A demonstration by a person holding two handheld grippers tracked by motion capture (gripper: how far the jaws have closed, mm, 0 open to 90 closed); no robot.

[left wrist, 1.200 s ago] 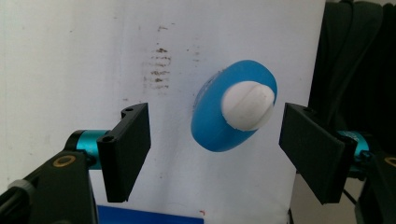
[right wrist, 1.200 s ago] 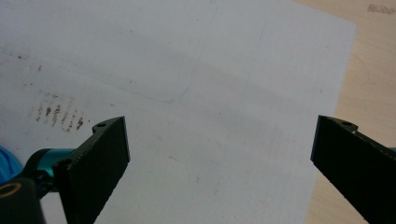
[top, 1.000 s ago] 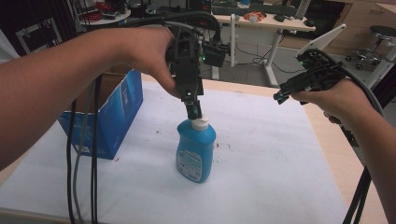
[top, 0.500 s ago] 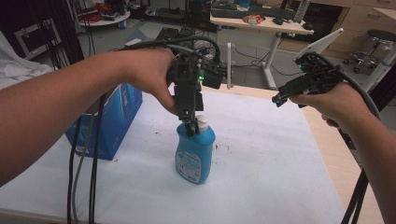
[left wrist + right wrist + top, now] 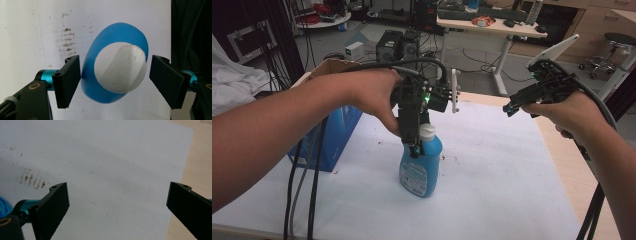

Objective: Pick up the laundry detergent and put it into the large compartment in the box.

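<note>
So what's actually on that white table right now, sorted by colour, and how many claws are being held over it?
Blue with a white cap: 1, the bottle, standing upright.
Blue with a brown cardboard top: 1, the box at the table's left edge.
Black claws: 2, the left claw open around the bottle's cap, the right claw open above the bare white sheet.
Total: 4.

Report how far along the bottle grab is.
Done: the left gripper is lined up straight above the upright blue bottle, its fingers either side of the white cap. In hand: nothing clamped; jaws open. Left: close and lift. The right gripper waits open, off to the side.
</note>
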